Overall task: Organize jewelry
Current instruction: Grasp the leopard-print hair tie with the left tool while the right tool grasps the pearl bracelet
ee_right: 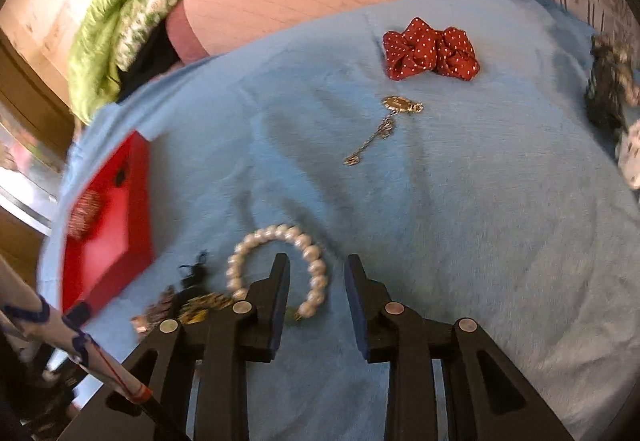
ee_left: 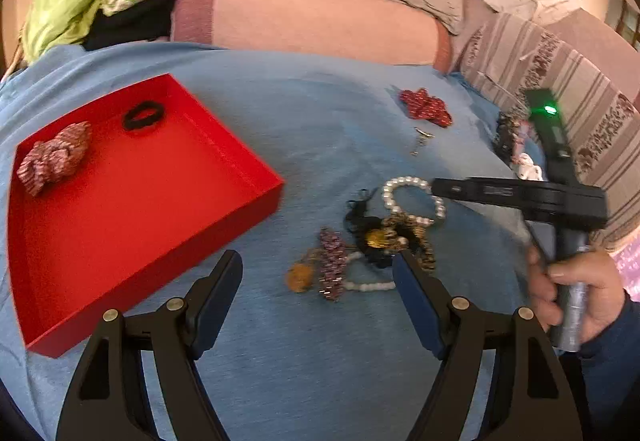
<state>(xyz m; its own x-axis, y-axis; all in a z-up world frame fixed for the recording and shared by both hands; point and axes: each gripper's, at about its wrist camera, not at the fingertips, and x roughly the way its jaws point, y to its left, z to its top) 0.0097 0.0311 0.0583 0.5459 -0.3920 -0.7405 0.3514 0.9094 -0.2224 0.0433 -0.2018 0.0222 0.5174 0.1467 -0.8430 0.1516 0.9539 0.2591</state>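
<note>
Your right tool (ee_right: 316,281) hangs open over the pearl bracelet (ee_right: 276,261) on the blue bed cover (ee_right: 460,221) — straddle one strand before closing. Left tool (ee_left: 318,275) gapes empty too; red tray (ee_left: 256,197) waits left.

red tray (ee_right: 108,225) blurred, dark scrunchie (ee_right: 608,89) edge-cropped

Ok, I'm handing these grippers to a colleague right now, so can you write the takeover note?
Left gripper: open, empty, over the blue cloth between the red tray and the jewelry pile.
Right gripper: open, empty, at the pearl bracelet, one finger inside its loop.
Done: striped scrunchie and black hair tie are in the tray.
Left: pearl bracelet, the pile, gold pendant chain, red dotted scrunchie, dark items at the far right edge.
</note>
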